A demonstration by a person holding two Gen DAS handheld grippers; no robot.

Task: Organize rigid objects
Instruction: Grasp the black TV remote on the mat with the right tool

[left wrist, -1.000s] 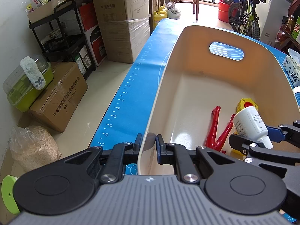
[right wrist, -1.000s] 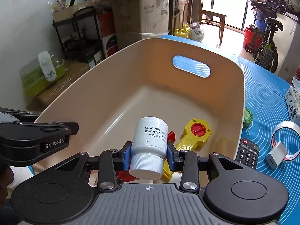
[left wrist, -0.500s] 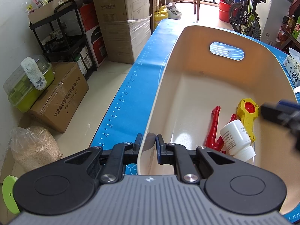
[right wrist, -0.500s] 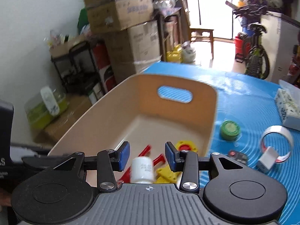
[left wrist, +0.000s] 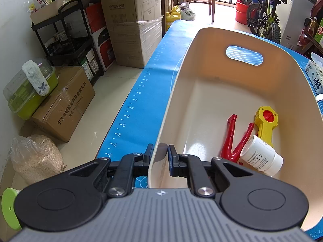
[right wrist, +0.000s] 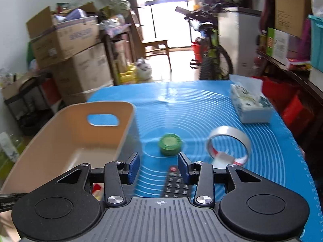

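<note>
L gripper jaws clamp bin rim; R gripper jaws released over remote.

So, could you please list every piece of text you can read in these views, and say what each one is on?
"48", "50", "52", "54", "56": ruler marks on the blue mat.
"宁波微塑智能科技有限公司": floor carton.
"空气清洁器": stacked carton.
White bottle label, tissue box and remote print: too small or blurred.

Bright daylight from the doorway (blown out); right view motion-blurred, edges fisheye-bent.
</note>
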